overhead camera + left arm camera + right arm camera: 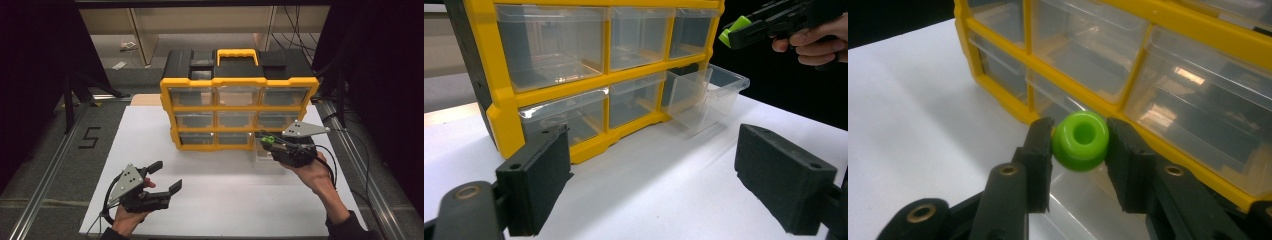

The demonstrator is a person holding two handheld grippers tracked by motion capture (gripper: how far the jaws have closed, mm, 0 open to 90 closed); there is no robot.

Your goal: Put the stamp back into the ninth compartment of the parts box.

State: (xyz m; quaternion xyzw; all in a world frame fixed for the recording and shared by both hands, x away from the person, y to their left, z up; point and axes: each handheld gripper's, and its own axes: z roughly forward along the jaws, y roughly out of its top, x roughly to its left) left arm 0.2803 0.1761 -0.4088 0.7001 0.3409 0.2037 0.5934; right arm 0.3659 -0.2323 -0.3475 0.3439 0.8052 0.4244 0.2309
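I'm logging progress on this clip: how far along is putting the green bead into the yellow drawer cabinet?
Done: the clear plastic drawer at the bottom row's end is pulled out of the yellow-framed drawer cabinet. In hand: the right gripper is shut on the green ring-shaped plastic bead, held above that drawer. Left: dropping the bead in and probably pushing the drawer shut. The left gripper waits open over the white table.

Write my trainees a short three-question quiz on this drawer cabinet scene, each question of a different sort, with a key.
1. True or false: the left tool holds a bead.
2. Which drawer of the cabinet is pulled out? A top left, B middle, C bottom right in the high view.
3. Fill in: the right tool grips a ____ bead.

Key: 1 false, it is open with nothing between its pads. 2 C. 3 green.
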